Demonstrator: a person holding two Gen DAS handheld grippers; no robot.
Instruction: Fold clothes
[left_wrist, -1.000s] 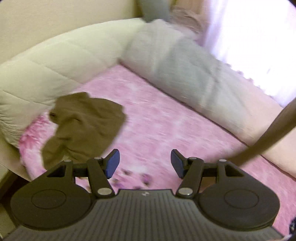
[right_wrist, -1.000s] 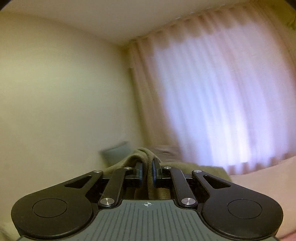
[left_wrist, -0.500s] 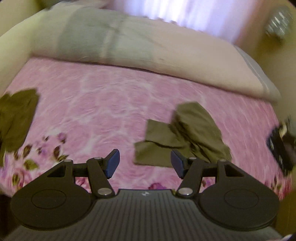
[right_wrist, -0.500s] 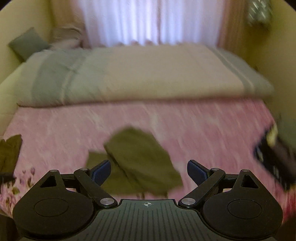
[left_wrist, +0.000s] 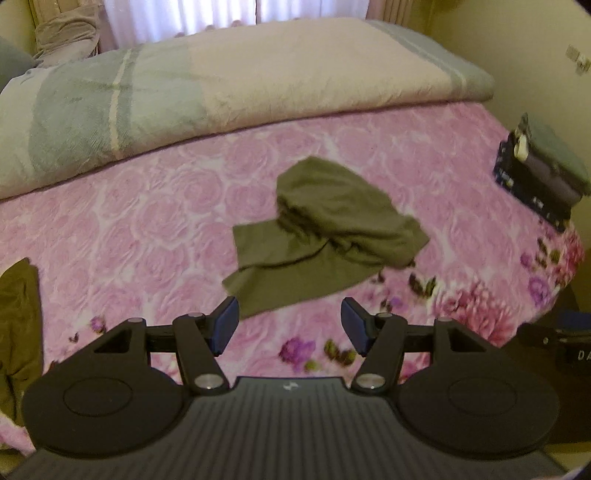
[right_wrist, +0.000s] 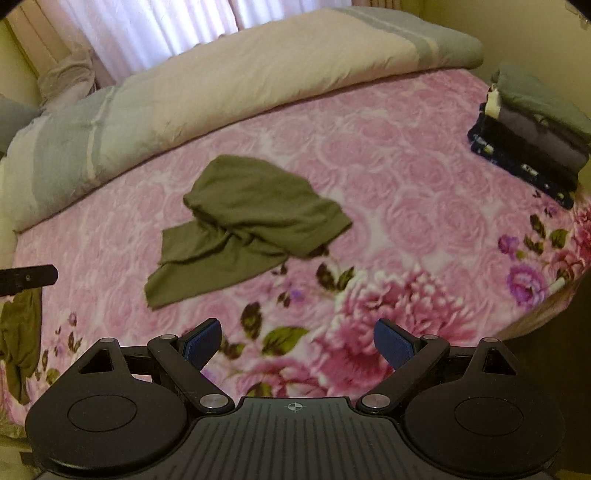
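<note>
My 2 grippers, left (left_wrist: 288, 326) and right (right_wrist: 297, 345), hang spread wide and empty above a crumpled olive garment (left_wrist: 321, 236) on the pink bedspread (left_wrist: 147, 221).

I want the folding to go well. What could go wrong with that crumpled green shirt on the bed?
The olive garment lies bunched, with layers overlapping, so either open gripper, left or right, might pinch several layers and fold it crooked. A gripper could also snag the pink floral bedspread underneath. A second olive garment hangs near the bed's left edge and may slide off.
</note>
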